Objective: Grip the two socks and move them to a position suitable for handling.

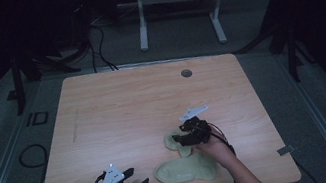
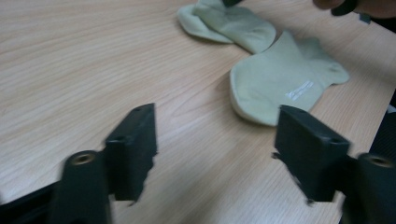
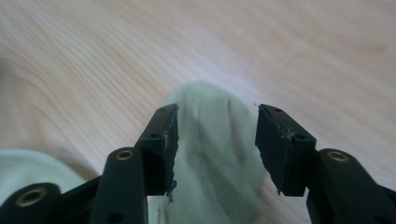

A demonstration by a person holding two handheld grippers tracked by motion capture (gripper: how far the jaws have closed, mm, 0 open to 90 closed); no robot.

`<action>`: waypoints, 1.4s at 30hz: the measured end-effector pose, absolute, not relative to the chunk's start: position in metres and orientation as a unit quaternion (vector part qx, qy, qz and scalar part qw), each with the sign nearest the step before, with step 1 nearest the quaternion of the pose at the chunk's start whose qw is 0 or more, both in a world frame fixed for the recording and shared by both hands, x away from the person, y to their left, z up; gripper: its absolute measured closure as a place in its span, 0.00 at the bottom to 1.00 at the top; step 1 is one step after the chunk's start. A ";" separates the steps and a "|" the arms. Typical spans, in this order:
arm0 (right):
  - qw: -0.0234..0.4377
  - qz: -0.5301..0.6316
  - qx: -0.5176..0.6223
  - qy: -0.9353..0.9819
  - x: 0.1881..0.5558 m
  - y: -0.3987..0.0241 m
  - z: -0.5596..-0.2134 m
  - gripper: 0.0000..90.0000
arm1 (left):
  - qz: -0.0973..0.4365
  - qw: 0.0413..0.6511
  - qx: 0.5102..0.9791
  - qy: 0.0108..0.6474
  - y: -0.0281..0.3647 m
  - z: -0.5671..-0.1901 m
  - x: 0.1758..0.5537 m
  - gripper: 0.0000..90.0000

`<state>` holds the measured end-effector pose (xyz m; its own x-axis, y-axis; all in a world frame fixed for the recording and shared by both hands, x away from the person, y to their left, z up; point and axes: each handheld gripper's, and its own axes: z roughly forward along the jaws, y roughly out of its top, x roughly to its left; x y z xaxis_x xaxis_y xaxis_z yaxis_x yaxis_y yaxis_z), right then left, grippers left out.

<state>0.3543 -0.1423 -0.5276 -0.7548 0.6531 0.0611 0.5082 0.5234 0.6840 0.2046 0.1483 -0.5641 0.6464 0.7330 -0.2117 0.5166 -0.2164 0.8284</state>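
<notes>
Dark floor surrounds a pale wooden counter (image 1: 118, 109), which carries two light green socks near its front edge. One sock (image 1: 186, 169) lies flat close to the front edge, with small pale lettering on its upper side as the left gripper view shows. A second sock (image 1: 174, 143) lies just behind it, farther from the person; whether the two touch cannot be told.

Right claw (image 1: 189, 128) sits directly over the second sock, held by the person's hand reaching in from the bottom edge. In the right gripper view its jaws stand apart, with the sock's rounded end (image 3: 212, 140) lying between them. The left jaw's pad sits against the fabric edge; the right jaw shows a gap to the fabric. The sock is not clamped.

Left claw (image 1: 135, 177) rests low at the front left of the counter, just left of the flat sock and apart from it. Its jaws stand apart with bare wood between them, as the left gripper view shows. A small round grey fitting (image 1: 186, 73) sits in the counter near the far edge.
</notes>
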 end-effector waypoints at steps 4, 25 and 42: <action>0.110 0.363 0.325 0.866 0.352 -0.147 -0.511 0.58 | 0.109 0.471 0.779 0.398 0.141 -0.561 0.211 0.49; 0.093 0.324 0.319 0.886 0.353 -0.149 -0.532 0.67 | 0.143 0.432 0.821 0.344 0.059 -0.537 0.299 1.00; 0.069 0.306 0.319 0.894 0.357 -0.150 -0.547 0.91 | 0.127 0.364 0.860 0.335 0.033 -0.562 0.331 1.00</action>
<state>0.3574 -0.1500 -0.5469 -0.7864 0.6135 0.0722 0.5292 0.6087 0.5911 0.3314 0.0332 -0.5624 0.7440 0.6677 -0.0258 0.4832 -0.5110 0.7109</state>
